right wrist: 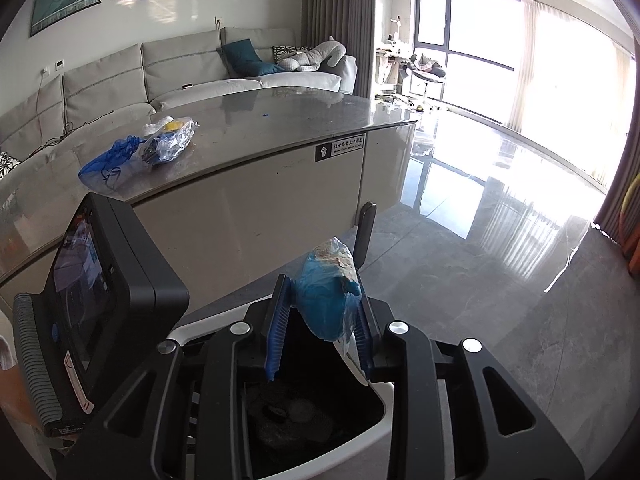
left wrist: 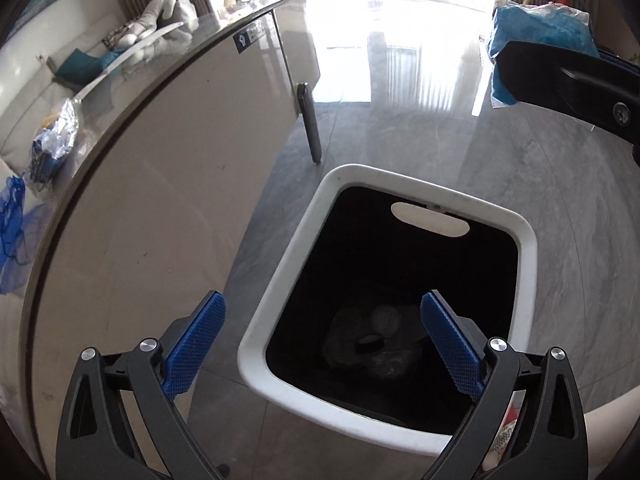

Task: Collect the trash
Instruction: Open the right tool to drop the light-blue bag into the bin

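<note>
Both hand-held grippers hang over a white-rimmed trash bin (left wrist: 527, 264) with a black liner that stands on the grey tiled floor (left wrist: 560, 200) beside the table. Left gripper (left wrist: 322, 350): its blue ribbed pads are spread wide with nothing between them, poised above the bin's mouth. Down in the bin lie some pale, crumpled pieces and a small dark object (left wrist: 370, 345), too dim to identify. Right gripper (right wrist: 320, 332): its pads are clamped on a blue crumpled bag of trash (right wrist: 326, 300) with clear plastic at its top, held just above the bin's rim (right wrist: 384, 412); in the left wrist view the same bundle (left wrist: 540, 36) shows at the upper right behind a black finger.

More trash remains on the grey table top (right wrist: 280, 120): a blue mesh-like bag (right wrist: 108, 160) touching a clear and silvery wrapper bundle (right wrist: 170, 142) with something yellow in it.

A small black label (right wrist: 340, 147) is stuck on the table's beige side panel, bearing a white fist-like icon and a row of white characters, too small to read. The left gripper's black camera unit (right wrist: 96, 304) fills the lower left of the right wrist view; a red-and-white sticker on its edge cannot be read. A light sofa (right wrist: 180, 68) with a teal cushion (right wrist: 244, 58) stands behind the table.
</note>
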{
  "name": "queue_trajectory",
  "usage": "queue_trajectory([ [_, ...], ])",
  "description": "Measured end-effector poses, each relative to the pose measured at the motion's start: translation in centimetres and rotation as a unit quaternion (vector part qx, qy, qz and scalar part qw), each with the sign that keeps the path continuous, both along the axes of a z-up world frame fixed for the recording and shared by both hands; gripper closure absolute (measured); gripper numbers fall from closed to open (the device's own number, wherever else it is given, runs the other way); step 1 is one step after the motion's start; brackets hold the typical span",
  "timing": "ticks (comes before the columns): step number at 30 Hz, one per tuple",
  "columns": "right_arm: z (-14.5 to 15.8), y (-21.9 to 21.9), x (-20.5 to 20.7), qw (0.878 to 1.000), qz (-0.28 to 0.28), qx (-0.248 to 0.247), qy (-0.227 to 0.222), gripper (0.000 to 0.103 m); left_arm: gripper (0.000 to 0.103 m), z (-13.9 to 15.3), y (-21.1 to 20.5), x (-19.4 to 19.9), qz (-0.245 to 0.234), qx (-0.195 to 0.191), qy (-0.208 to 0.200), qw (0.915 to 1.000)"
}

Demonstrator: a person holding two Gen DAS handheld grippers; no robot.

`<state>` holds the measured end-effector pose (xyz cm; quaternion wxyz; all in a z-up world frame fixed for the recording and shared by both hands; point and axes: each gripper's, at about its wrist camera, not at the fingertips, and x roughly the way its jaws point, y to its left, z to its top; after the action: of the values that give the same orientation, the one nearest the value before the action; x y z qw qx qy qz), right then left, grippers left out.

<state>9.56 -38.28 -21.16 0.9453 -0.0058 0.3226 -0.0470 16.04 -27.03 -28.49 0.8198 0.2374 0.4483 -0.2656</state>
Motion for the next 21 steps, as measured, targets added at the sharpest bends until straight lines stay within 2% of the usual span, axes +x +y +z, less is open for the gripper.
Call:
queue_trajectory([
  [4, 0.0, 0.1, 0.1, 1.0, 0.003, 0.0, 0.001, 0.072, 0.006, 0.5, 0.5, 0.1, 0.006, -0.008, -0.004, 0.9999],
  [10, -0.4, 0.1, 0.1, 1.0, 0.009, 0.001, 0.006, 0.072, 0.006, 1.8, 2.0, 0.5, 0.024, -0.006, -0.039, 0.9989],
  [21, -4.2, 0.8, 0.9, 0.998, 0.03, 0.007, 0.061, 0.072, 0.006, 4.2, 6.3, 2.5, 0.081, -0.022, -0.067, 0.9942],
])
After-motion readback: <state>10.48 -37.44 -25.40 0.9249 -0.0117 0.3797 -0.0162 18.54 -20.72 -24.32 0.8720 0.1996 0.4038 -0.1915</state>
